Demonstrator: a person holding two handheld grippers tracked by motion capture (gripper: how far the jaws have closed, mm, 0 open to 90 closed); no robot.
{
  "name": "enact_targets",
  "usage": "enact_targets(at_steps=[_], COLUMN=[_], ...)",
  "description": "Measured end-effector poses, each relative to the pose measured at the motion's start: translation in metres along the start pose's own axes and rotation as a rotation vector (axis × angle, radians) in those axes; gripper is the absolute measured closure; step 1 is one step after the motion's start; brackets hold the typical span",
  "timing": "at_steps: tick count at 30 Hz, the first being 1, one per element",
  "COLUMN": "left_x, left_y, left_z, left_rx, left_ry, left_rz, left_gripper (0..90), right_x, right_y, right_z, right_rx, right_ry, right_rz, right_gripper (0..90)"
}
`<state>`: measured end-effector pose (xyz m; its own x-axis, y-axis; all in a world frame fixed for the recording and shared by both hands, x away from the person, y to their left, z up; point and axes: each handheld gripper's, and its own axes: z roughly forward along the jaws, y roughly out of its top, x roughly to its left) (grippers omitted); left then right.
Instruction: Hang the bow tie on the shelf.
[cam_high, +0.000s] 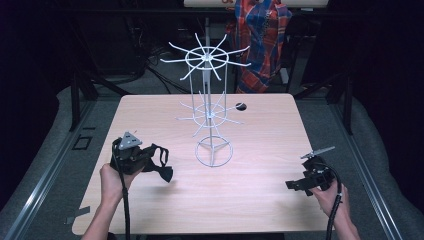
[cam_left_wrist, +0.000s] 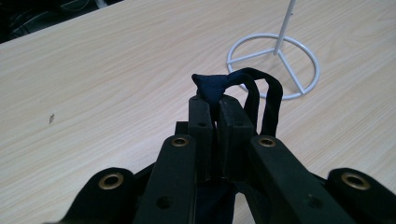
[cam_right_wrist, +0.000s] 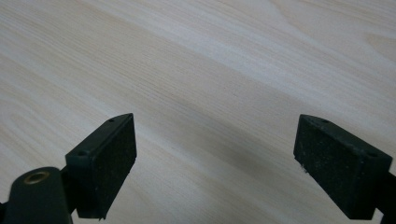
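Dark navy fabric, a bow tie (cam_left_wrist: 212, 86) with black strap loops, is pinched between the closed jaws of the left gripper (cam_left_wrist: 217, 105); in the left gripper view only its knotted tip and two loops rise above the pads, the rest hidden behind the jaws and cut off by the gripper body at the bottom of the frame. In the high view the same bow tie (cam_high: 161, 169) hangs at the left gripper (cam_high: 152, 164), lower left of centre, just above the pale wooden table (cam_high: 260, 200); dark against dark, its outline blurs into the tool. A white wire rack (cam_high: 212, 117) stands at frame centre, its ring base near the bow tie, its thin upper arms hard to trace against the dim background. The right gripper (cam_high: 295, 185), at lower right, holds nothing: in the right gripper view its jaws stand wide apart over bare wood (cam_right_wrist: 210, 84), each pad partly cut off by the bottom edge.
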<state>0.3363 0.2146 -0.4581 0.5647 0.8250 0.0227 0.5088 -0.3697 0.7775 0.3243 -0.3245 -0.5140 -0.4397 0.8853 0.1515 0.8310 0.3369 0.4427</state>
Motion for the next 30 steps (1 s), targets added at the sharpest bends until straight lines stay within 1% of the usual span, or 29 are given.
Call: enact_targets(at_steps=[1,4,6,7,8,10,12,25,28,30], left_x=[0.0,0.0,-0.001,-0.001,-0.001,-0.002,-0.005,-0.022,-0.025,-0.026], left_y=[0.0,0.005,0.006,0.009,0.01,0.012,0.014,0.028,0.03,0.032], left_z=[0.0,-0.001,-0.002,-0.002,-0.003,-0.003,-0.003,-0.008,-0.008,-0.008], left_rx=[0.0,-0.021,-0.023,-0.036,-0.039,-0.043,-0.049,-0.085,-0.087,-0.091], left_ry=[0.0,-0.013,-0.019,-0.035,-0.037,-0.036,-0.043,-0.091,-0.102,-0.101], left_rz=[0.0,-0.004,-0.007,-0.016,-0.014,-0.01,-0.002,0.04,0.047,0.053], left_gripper=[85.0,85.0,85.0,85.0,85.0,85.0,85.0,84.9,84.9,84.9], right_x=[0.0,-0.001,0.0,0.0,0.001,0.0,0.001,0.001,0.001,0.001], right_y=[0.0,-0.001,0.0,0.0,0.0,0.0,0.0,0.0,0.0,0.0], right_z=[0.0,0.0,0.0,0.0,0.0,0.0,0.0,0.001,0.001,0.001], right_rx=[0.0,-0.012,-0.006,-0.004,-0.009,-0.002,-0.011,-0.009,-0.003,0.005], right_ry=[0.0,-0.002,0.002,0.002,0.008,0.006,0.012,0.013,0.015,0.017], right_rz=[0.0,0.002,-0.002,-0.003,0.0,-0.008,-0.002,-0.005,-0.009,-0.008], right_gripper=[13.0,13.0,13.0,13.0,13.0,13.0,13.0,13.0,13.0,12.9])
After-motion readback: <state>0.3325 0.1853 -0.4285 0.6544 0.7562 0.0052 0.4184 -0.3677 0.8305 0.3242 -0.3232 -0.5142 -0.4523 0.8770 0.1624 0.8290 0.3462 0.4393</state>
